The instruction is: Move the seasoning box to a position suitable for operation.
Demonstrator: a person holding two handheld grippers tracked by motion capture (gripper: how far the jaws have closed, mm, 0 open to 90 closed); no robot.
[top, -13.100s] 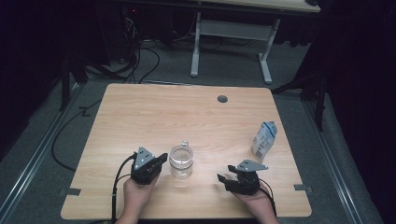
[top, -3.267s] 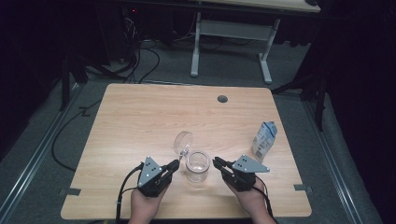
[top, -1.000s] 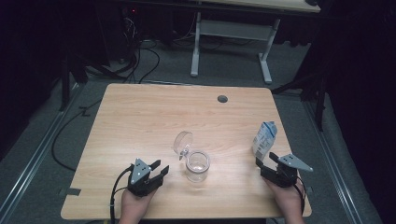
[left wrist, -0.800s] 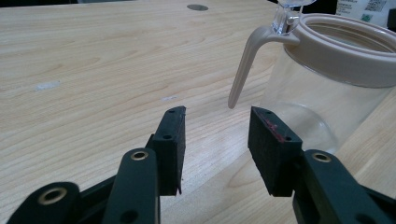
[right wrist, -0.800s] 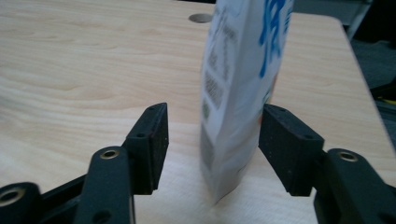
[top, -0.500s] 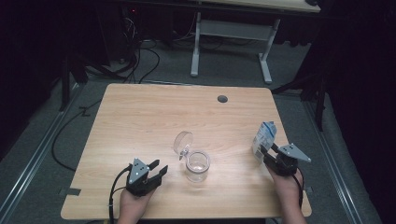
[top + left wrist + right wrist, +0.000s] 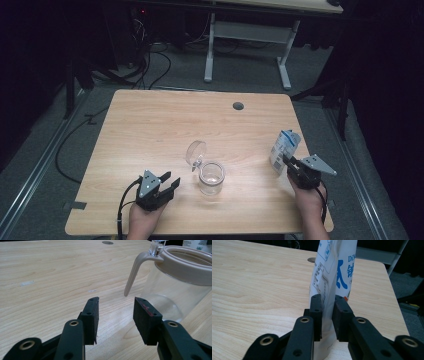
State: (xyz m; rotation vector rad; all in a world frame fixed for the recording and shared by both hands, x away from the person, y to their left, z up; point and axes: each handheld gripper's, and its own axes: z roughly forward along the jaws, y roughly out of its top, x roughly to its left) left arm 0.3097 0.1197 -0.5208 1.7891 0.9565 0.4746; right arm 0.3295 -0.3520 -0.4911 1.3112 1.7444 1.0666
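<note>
My right gripper [image 7: 325, 315] has just been closing and now pinches the pouch [image 7: 285, 150] near the desk's right edge — to lift and pour — while my left gripper [image 7: 116, 316] waits half open beside the lidless jar [image 7: 211, 177] near the front edge.

The high view looks forward and down over the whole table [image 7: 165, 125] from the person's side. The left gripper view sits low and close, facing the glass jar [image 7: 175, 287] across the tabletop. The right gripper view looks level, very near the white pouch [image 7: 334, 272]. All three share the tabletop and its round hole [image 7: 238, 106].
</note>
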